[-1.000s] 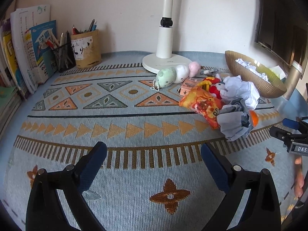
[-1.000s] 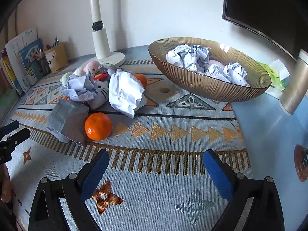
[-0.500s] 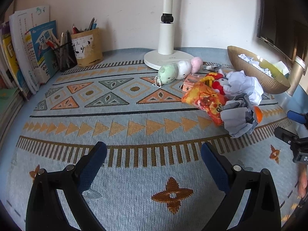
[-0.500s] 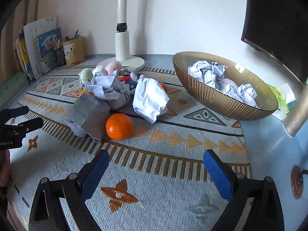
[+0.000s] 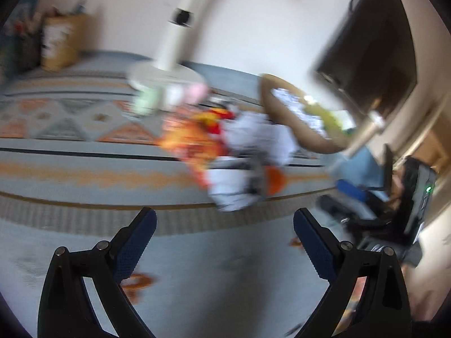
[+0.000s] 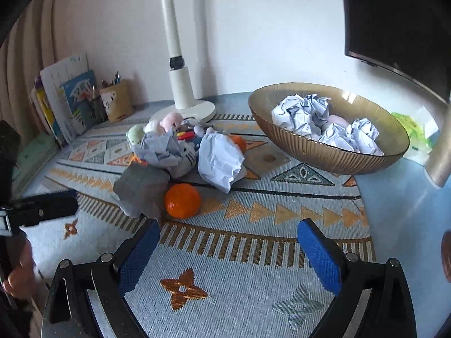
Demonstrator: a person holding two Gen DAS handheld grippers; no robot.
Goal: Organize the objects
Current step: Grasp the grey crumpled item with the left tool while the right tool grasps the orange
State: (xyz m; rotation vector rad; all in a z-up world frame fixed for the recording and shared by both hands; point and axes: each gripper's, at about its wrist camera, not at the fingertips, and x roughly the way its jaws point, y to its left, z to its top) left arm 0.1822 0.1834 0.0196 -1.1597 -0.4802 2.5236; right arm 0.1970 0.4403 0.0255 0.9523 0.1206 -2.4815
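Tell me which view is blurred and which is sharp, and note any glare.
Left wrist view: heavy motion blur smears the pile of objects and lamp; only the left gripper is crisp. Right wrist view: sharp throughout, the orange clear, with a bright glint on the bowl rim; fisheye bending in both.

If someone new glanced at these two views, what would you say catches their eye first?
Probably the bright orange on the patterned cloth, at the near edge of a jumbled pile of toys and crumpled paper. To its right sits a ribbed golden bowl already holding paper balls. The left wrist view is badly blurred; both the left gripper and right gripper are open and empty.
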